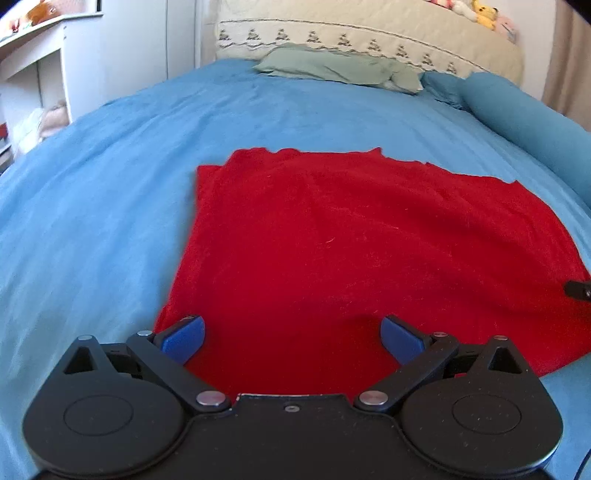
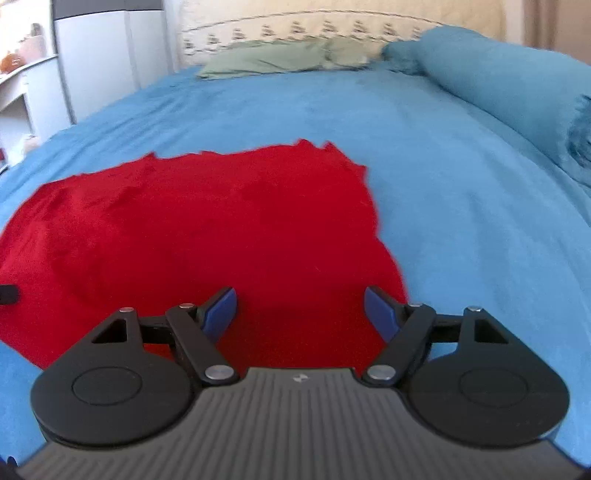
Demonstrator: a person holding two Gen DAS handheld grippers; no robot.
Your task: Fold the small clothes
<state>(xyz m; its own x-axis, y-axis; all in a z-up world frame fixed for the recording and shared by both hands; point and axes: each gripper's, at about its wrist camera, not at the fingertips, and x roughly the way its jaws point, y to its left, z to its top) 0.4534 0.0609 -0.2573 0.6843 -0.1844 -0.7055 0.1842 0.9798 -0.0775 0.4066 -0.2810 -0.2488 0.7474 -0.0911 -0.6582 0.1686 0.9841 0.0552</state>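
A red garment point(image 1: 351, 240) lies flat on the blue bedspread point(image 1: 110, 184); it also shows in the right wrist view point(image 2: 203, 229). My left gripper point(image 1: 291, 338) is open and empty, its blue fingertips point(image 1: 184, 338) over the garment's near left edge. My right gripper point(image 2: 300, 314) is open and empty, its fingertips point(image 2: 380, 314) over the garment's near right corner. The tip of the right gripper shows at the right edge of the left wrist view point(image 1: 578, 290). The tip of the left gripper shows at the left edge of the right wrist view point(image 2: 8, 294).
A green pillow point(image 1: 332, 66) and a cream headboard point(image 1: 369, 33) stand at the far end of the bed. A blue bolster point(image 2: 498, 81) lies along the right side. White shelves and a cabinet point(image 1: 37, 74) stand to the left.
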